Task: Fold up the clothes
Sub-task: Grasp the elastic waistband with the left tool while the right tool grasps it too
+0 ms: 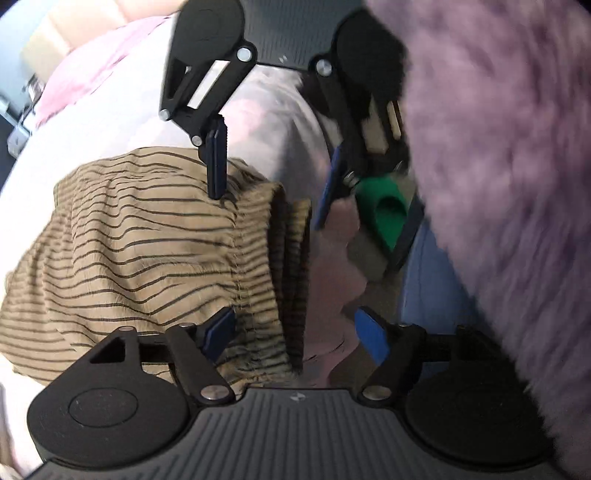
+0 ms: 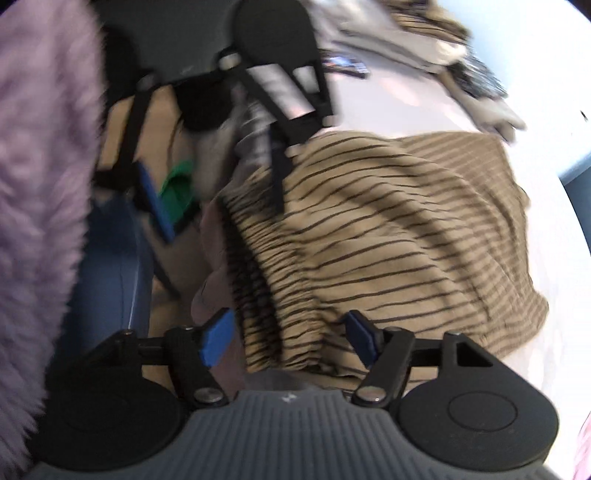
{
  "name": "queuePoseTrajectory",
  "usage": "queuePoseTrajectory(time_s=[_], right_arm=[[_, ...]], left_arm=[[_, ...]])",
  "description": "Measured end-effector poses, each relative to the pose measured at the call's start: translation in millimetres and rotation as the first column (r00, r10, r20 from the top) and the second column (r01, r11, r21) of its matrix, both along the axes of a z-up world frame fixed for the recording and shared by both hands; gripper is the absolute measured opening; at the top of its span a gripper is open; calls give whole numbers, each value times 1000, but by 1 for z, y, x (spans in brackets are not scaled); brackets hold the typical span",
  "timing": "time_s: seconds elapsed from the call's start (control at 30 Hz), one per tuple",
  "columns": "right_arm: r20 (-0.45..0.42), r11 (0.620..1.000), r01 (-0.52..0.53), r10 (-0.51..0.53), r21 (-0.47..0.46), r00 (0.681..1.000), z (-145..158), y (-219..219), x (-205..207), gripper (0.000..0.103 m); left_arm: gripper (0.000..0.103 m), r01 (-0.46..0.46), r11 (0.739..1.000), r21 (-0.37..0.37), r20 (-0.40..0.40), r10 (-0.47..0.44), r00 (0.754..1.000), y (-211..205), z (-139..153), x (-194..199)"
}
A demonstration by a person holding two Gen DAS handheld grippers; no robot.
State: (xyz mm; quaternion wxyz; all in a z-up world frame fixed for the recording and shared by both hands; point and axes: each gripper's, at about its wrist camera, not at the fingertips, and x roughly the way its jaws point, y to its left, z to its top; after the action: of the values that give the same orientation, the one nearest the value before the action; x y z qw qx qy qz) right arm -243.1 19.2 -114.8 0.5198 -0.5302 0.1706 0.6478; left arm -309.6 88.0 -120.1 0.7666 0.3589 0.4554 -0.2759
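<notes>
A tan garment with thin dark stripes [image 1: 140, 240] [image 2: 388, 221] lies crumpled on a pale surface [image 1: 110, 129], its gathered edge [image 1: 288, 266] near the rim. The two grippers face each other over that edge. My left gripper [image 1: 295, 332] stands open, with its left pad over the striped cloth and the gathered edge below the gap. My right gripper [image 2: 290, 339] is open too, and the gathered edge runs between its blue pads without being pinched. Each gripper shows at the top of the other's view, the right gripper [image 1: 273, 177] and the left gripper [image 2: 218, 192].
A fuzzy purple sleeve [image 1: 498, 147] [image 2: 40, 184] fills one side of each view. A green object [image 1: 388, 210] and blue fabric [image 2: 110, 266] lie below the surface's rim. More clothes [image 2: 406, 33] are heaped at the far side, and a pink cloth [image 1: 92, 66] lies beyond.
</notes>
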Motion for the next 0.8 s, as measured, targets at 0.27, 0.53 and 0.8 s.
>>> queuePoseTrajectory(time_s=[0.27,0.53,0.8], right_arm=[[35,995,-85,88,-60,996,-24,6,-6,74],[124,982,-170,180,-83,976,-46,3,-9,78],[247,975,-219,221,-35,943,-52,-9,-12,47]], left_arm=[[71,0,993,119,19,-3,1000,-4,-29,7],[73,26,987,156,35,-31,999,-9,-48,6],[65,46,979,197,57,-58,997,-17,-53,1]])
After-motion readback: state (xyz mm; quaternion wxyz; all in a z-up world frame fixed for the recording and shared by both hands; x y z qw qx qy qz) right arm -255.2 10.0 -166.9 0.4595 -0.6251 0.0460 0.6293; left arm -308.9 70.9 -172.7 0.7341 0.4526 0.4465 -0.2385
